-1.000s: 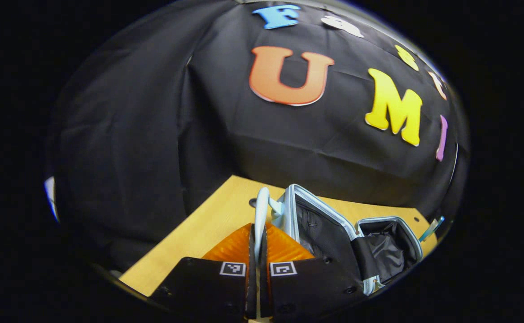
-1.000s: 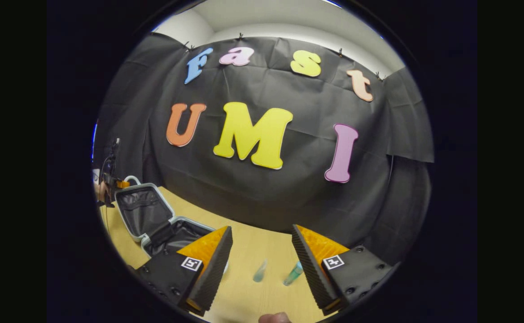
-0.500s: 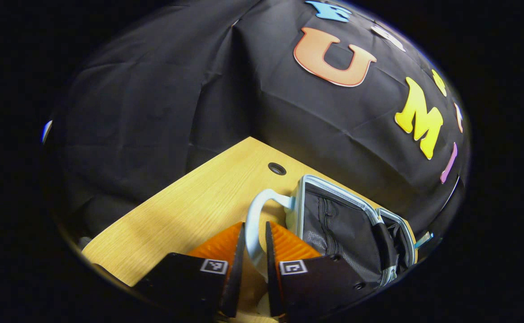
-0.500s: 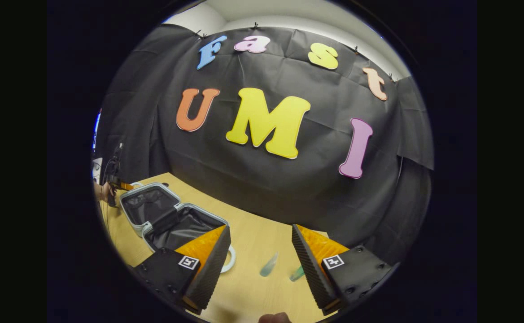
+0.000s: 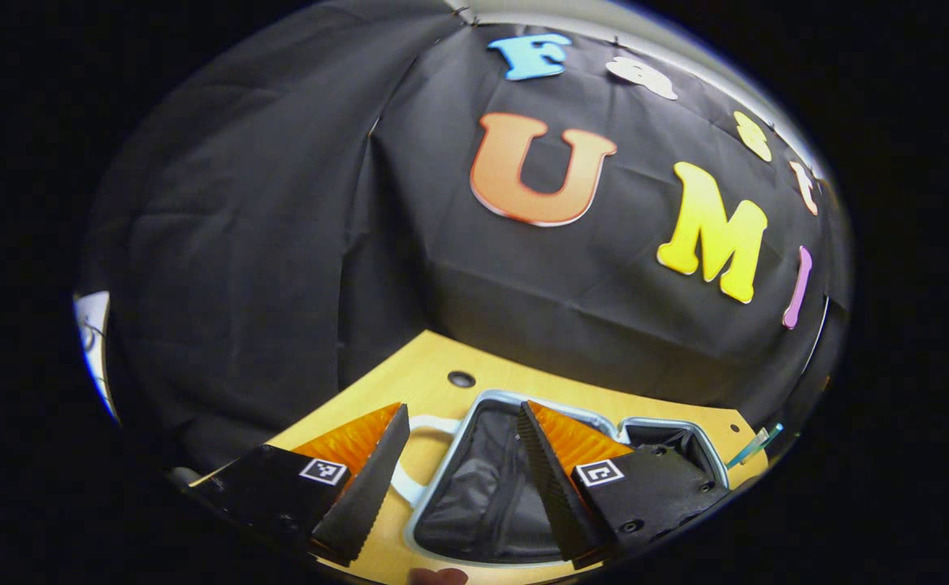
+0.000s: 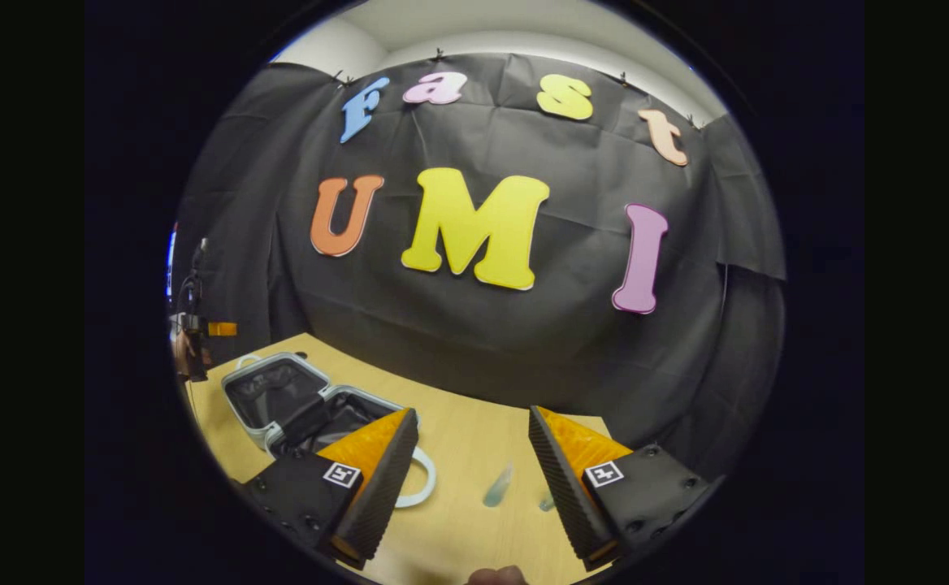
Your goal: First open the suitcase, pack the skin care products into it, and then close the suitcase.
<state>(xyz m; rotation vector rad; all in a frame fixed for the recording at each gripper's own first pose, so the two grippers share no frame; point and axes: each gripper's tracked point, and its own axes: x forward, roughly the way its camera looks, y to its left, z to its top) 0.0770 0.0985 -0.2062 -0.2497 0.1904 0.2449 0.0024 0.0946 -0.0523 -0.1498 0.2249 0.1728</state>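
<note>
One suitcase (image 5: 483,487) lies open flat on the counter (image 6: 474,443), both halves showing dark lining. My left gripper (image 5: 458,479) is released, spread above the lid half, touching nothing. My right gripper (image 6: 473,479) is also spread wide, holding nothing. Two skin care tubes (image 6: 497,486) lie on the counter between its fingers, apart from the suitcase.

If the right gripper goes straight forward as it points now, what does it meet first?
Probably the pale tube lying on the table between the open fingers of the right gripper; depth is unclear, so it might pass above it.
</note>
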